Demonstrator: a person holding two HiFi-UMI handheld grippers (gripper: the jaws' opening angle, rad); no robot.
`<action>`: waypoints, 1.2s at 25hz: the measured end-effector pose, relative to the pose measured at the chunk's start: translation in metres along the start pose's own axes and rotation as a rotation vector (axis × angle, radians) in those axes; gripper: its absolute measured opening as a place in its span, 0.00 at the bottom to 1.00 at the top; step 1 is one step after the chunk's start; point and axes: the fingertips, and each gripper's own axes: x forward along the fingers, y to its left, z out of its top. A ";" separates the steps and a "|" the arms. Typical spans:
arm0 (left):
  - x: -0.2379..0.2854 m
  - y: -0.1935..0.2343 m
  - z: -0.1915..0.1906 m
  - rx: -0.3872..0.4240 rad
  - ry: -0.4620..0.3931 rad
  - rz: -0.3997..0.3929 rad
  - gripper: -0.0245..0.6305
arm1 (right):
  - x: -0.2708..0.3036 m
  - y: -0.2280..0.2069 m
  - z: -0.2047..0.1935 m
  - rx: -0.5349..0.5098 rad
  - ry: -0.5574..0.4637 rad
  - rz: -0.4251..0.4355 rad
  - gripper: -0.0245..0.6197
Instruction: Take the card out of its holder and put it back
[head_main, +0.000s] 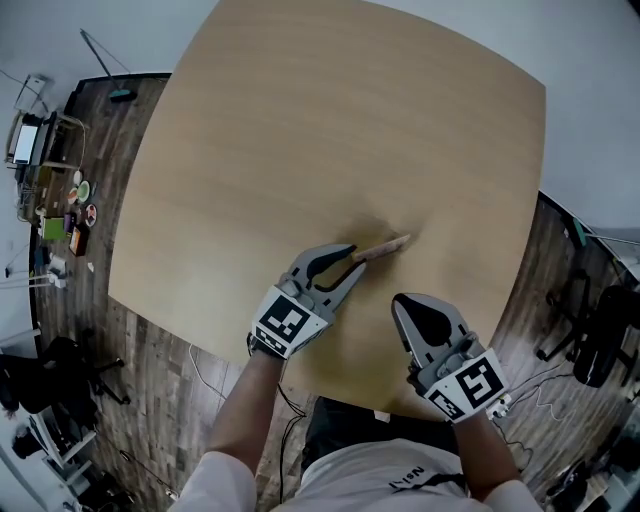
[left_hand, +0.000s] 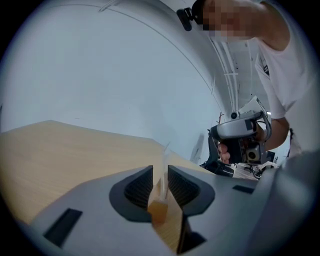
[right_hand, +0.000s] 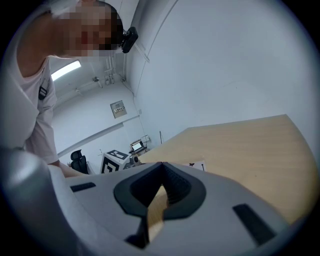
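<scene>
The person's two bare arms (head_main: 245, 415) reach over the big wooden desk (head_main: 300, 130), the right gripper (head_main: 400, 302) clenched on nothing, the left gripper (head_main: 353, 258) squeezing the small card holder (head_main: 374, 252) with the card (head_main: 398, 242) sticking out of it.

Left tongs (head_main: 351, 258) pinch the holder (head_main: 386, 247); right tongs (head_main: 400, 300) closed.

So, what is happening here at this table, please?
A person holds a tool in each hand over a wooden table. The left tool is closed on the small card holder, which rests on the table, and the card appears to be in it. The right tool is shut and empty, apart from the holder.
</scene>
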 end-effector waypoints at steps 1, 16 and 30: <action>0.003 0.000 0.002 0.007 -0.005 -0.011 0.17 | 0.002 -0.001 -0.001 0.001 0.002 0.002 0.06; 0.030 -0.011 -0.004 0.094 0.032 -0.107 0.09 | -0.001 -0.008 -0.009 0.015 0.028 0.011 0.06; 0.017 -0.008 0.039 0.009 -0.032 -0.081 0.08 | -0.019 -0.002 0.014 -0.014 -0.004 0.005 0.06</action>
